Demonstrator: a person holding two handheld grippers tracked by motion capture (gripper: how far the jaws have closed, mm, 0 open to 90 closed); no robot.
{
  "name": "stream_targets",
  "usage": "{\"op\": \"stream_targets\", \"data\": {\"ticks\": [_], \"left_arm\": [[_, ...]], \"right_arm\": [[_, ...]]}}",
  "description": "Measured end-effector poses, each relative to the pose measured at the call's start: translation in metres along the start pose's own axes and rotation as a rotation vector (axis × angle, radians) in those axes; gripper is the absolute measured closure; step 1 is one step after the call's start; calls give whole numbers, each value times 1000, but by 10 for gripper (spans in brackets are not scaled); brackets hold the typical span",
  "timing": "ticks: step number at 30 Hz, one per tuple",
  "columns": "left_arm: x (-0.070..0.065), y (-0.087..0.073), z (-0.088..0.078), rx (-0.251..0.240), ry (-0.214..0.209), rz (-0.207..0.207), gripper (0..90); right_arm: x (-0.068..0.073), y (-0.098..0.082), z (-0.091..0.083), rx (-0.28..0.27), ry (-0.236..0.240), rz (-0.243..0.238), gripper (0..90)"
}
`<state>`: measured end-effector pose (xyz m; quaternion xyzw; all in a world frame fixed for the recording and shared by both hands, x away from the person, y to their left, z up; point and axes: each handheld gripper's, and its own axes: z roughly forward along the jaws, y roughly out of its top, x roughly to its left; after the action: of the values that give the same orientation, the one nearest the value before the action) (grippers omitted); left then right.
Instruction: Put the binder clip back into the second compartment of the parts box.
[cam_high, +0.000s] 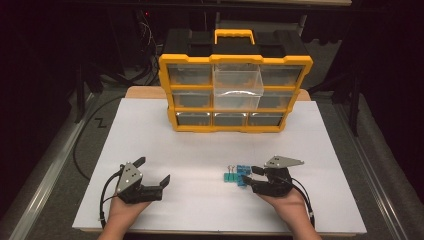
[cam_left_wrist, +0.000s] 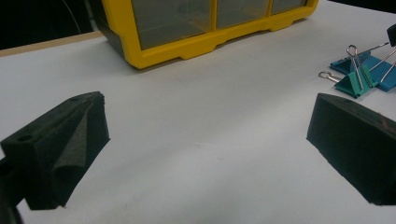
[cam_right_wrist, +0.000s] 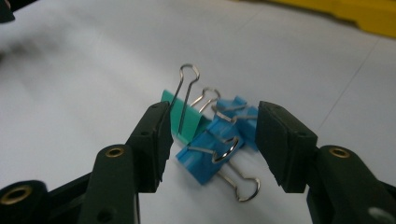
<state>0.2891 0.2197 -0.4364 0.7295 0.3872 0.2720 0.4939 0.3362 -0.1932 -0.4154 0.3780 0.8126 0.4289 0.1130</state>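
Observation:
A small heap of binder clips lies on the white table sheet: a green clip (cam_high: 230, 177) (cam_right_wrist: 187, 122) (cam_left_wrist: 353, 83) and blue clips (cam_high: 242, 172) (cam_right_wrist: 208, 156) (cam_left_wrist: 380, 67) with wire handles. My right gripper (cam_high: 251, 179) (cam_right_wrist: 210, 142) is open, its two black jaws on either side of the nearest blue clip without closing on it. My left gripper (cam_high: 152, 170) (cam_left_wrist: 205, 140) is open wide over bare sheet at the front left, well to the left of the clips.
A yellow and black drawer organizer (cam_high: 235, 85) (cam_left_wrist: 187, 32) stands at the back of the sheet, with one clear middle drawer (cam_high: 237, 90) pulled out. The white sheet (cam_high: 200, 145) ends near the hands at the front edge. Dark floor and cables surround the table.

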Motion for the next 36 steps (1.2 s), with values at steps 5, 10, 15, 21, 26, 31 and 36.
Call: {"op": "stream_targets", "data": {"ticks": [5, 10, 15, 21, 26, 31, 36], "left_arm": [[0, 0, -1, -8, -1, -2, 2], [-1, 0, 0, -6, -3, -1, 2], [0, 0, 0, -6, -4, -1, 2], [0, 0, 0, -6, -4, 0, 2], [0, 0, 0, -9, -4, -1, 2], [0, 0, -1, -10, -5, 0, 2], [0, 1, 0, -11, -8, -1, 2]], "right_arm": [[-5, -7, -1, -7, 10, 65, 548], [-7, -11, 1, -7, 24, 97, 610], [-7, -10, 3, -10, 38, 114, 644], [-7, -9, 6, 6, 32, 123, 695], [-8, -9, 6, 13, 40, 124, 778], [-8, -8, 2, 9, 69, 130, 824], [-7, -9, -6, 0, 122, 130, 900]]}}
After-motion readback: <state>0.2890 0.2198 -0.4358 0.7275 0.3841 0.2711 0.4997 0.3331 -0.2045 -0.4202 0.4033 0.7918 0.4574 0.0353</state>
